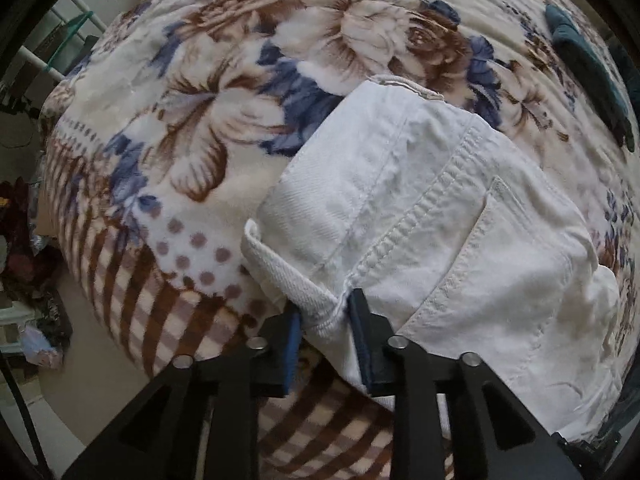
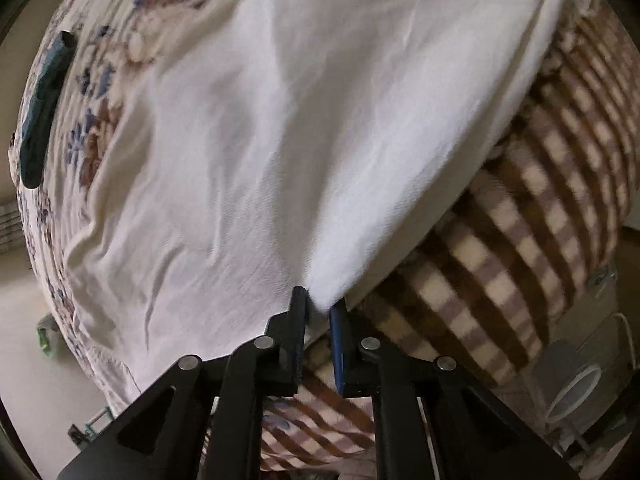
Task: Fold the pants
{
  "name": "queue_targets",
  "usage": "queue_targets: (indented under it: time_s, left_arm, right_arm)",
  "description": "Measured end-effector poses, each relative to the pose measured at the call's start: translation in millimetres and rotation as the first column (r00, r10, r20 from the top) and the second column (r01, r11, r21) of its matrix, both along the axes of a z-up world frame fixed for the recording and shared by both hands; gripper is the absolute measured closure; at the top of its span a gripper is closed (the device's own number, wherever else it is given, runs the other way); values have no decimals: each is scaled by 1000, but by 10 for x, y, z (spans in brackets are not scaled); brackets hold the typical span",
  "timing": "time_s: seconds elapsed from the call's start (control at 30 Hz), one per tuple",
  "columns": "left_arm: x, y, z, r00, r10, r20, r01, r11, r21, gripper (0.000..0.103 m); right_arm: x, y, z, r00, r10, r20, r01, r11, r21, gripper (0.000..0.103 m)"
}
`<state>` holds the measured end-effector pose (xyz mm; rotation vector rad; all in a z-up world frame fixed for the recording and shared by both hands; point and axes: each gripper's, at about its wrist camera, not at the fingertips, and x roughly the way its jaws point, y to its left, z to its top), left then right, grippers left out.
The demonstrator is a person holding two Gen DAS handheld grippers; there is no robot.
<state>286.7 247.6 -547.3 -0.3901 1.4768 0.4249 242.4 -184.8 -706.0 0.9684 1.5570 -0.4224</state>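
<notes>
White pants [image 1: 440, 216] lie on a flowered blanket [image 1: 208, 92] over a bed. In the left wrist view the waistband end with a back pocket [image 1: 504, 272] faces me. My left gripper [image 1: 325, 312] is shut on the waistband corner, the thick hem pinched between its blue pads. In the right wrist view a broad stretch of the white pants [image 2: 256, 152] fills the picture. My right gripper [image 2: 319, 300] is shut on a raised fold at the cloth's near edge. The fold peaks up between the two fingers.
A dark teal cloth [image 1: 588, 68] lies on the far part of the blanket, and shows as the teal cloth [image 2: 44, 108] at the left in the right wrist view. The checked blanket border [image 2: 532, 264] drops over the bed's edge. Clutter [image 1: 24, 248] sits on the floor beside the bed.
</notes>
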Motion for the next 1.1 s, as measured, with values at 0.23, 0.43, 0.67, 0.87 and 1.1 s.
queue_targets:
  time_s: [0.23, 0.43, 0.67, 0.87, 1.1]
  left_arm:
    - [31, -957, 479, 960, -270, 74, 253, 950, 184, 19]
    - [296, -2150, 387, 893, -439, 93, 430, 897, 104, 18]
    - [500, -3425, 213, 823, -559, 98, 551, 828, 102, 18]
    - [607, -3898, 44, 790, -610, 57, 603, 791, 99, 18]
    - [709, -4197, 13, 768, -640, 31, 633, 765, 117, 18]
  right_arm:
    - [-128, -356, 245, 995, 5, 102, -3, 1000, -24, 36]
    - [-503, -1387, 530, 953, -242, 180, 268, 954, -137, 36]
    - [-517, -2631, 563, 881, -375, 289, 451, 850, -271, 39]
    - [-289, -3220, 208, 873, -407, 268, 472, 845, -253, 49]
    - [-310, -3268, 158, 878, -389, 279, 455, 859, -235, 92]
